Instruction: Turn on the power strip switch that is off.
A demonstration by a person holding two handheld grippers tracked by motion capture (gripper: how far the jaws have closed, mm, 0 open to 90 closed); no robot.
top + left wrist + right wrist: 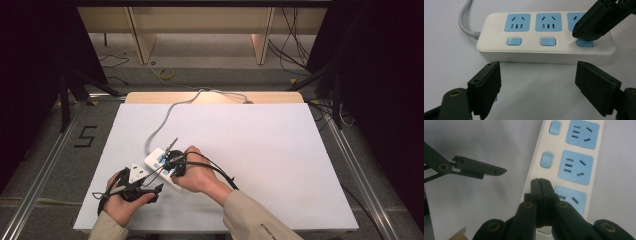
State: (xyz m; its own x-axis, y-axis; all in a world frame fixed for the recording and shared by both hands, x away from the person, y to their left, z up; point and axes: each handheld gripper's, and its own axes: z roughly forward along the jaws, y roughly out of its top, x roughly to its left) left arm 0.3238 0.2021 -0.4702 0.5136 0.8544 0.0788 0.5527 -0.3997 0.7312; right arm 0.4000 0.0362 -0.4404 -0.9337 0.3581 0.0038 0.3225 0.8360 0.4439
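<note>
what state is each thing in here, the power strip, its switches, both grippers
power strip: flat on table, sockets unoccupied
near-cable switch: untouched
middle switch: untouched
end switch: under right gripper's tip
right gripper: shut, on end switch
left gripper: open, holding nothing

Power strip [544, 47] blocks ahead of left gripper [537, 85]; table [260, 145] beyond open.

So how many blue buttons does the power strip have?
3 on the power strip: one nearest its cord, one in the middle, one under the shut right gripper.
</note>
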